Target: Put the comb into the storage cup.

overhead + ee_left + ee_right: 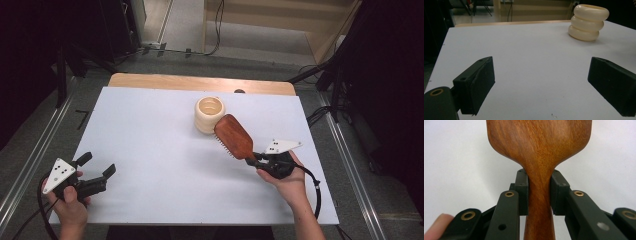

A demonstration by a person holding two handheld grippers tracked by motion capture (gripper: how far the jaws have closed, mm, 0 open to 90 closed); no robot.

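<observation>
High view: a white table (165, 165) carries a cream container (210, 114) built like three stacked rings, standing upright toward the far middle with its mouth open upward. Its inner wall is ribbed; what shows of the inside holds nothing, though the bottom lies in shadow and cannot be made out. A wooden hairbrush (233, 135) is held with its paddle head just beside the container, at the container's right; whether the two touch cannot be told. The brush is tilted, polished back up, and a row of bristles peeks out along its lower edge.

The right gripper (256, 161) is clamped on the brush handle. Right gripper view: both black pads press the narrow neck of the hairbrush (539, 165) from either side; the head is cut off at the top edge, the handle end at the bottom. A fingertip (439, 225) enters at lower left.

The left gripper (96, 167) rests near the table's near left corner, jaws spread wide with nothing between them. Left gripper view: the container (587, 22) stands at upper right, well beyond the jaws; the right jaw is cut off by the frame.
</observation>
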